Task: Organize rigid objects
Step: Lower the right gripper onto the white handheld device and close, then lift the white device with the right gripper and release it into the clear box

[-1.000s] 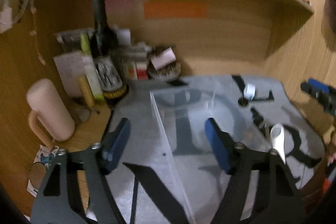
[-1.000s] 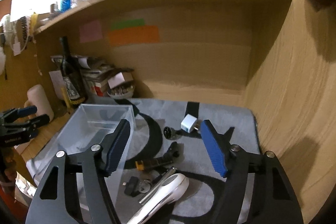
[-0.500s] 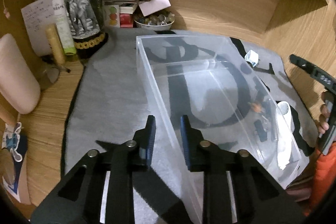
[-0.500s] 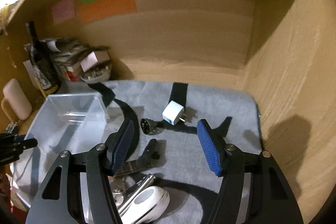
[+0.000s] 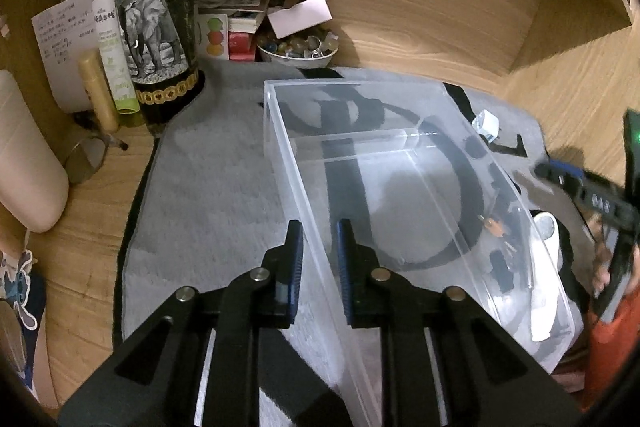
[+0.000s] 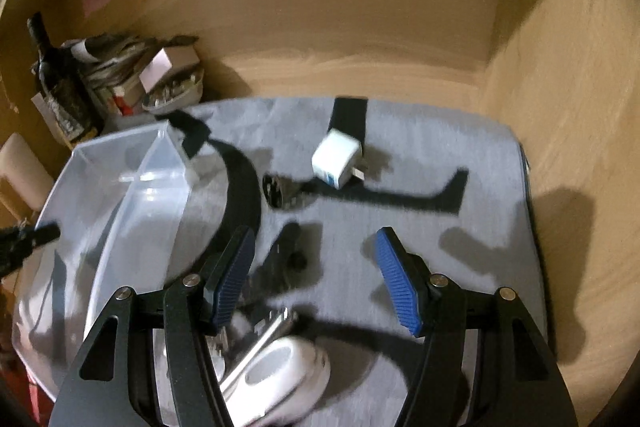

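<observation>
A grey mat (image 5: 208, 187) with black markings covers most of the wooden desk (image 5: 92, 267), and a clear bin (image 5: 400, 163) stands on the mat's left half, empty as far as either view shows. The left gripper (image 5: 319, 259) is clamped on the bin's near-left wall, one blue pad outside and one inside, with only the thin plastic between them. The left wrist view alone shows the clutter in the desk's back-left corner in detail: a dark bottle (image 5: 154, 23) with an elephant label, a slim green bottle (image 5: 112, 39) just beside it, a stack of papers and boxes, and a bowl (image 5: 298, 49) of small stones. The same view catches the right gripper only as a dark blurred shape at the mat's right edge. The right wrist view shows what lies on the mat to the right of the bin, which the other view sees only dimly through the plastic. The right gripper (image 6: 316, 275) hangs with its jaws wide apart and nothing between them. Under it, near the mat's front edge, lies a white handle-shaped tool (image 6: 280, 375) touching a metal piece. A dark clip-like item (image 6: 286, 247) lies just beyond the fingertips. Farther back are a white charger (image 6: 336, 159) and, just beside it, a small dark round part (image 6: 276, 191); the blur hides whether they touch.
</observation>
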The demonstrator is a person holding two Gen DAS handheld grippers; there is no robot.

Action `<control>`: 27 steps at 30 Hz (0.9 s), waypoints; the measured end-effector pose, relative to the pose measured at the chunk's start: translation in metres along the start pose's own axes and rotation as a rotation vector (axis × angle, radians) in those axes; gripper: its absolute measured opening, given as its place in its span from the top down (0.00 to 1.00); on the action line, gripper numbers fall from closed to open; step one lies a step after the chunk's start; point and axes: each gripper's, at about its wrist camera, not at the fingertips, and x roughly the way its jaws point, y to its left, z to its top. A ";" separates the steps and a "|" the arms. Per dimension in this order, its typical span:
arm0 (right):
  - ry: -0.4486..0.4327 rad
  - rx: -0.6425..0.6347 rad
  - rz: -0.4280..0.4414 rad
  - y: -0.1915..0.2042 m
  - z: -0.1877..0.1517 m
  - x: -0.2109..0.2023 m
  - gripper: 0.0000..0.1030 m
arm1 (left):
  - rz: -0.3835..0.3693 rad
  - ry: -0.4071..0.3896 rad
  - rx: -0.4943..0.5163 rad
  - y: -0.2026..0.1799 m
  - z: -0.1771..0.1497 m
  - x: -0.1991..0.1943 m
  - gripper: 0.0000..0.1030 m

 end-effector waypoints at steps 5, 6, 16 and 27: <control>0.041 0.020 -0.010 0.001 -0.031 -0.007 0.42 | 0.016 -0.014 0.010 -0.001 0.000 0.001 0.83; 0.053 0.026 -0.011 0.001 -0.037 -0.008 0.42 | 0.015 -0.016 0.007 -0.001 -0.001 0.001 0.83; 0.134 0.070 0.077 0.001 -0.060 0.001 0.45 | 0.015 -0.005 0.015 -0.003 -0.005 -0.001 0.83; 0.050 0.097 0.075 -0.009 -0.051 -0.018 0.55 | 0.009 0.016 0.035 -0.007 -0.017 -0.003 0.83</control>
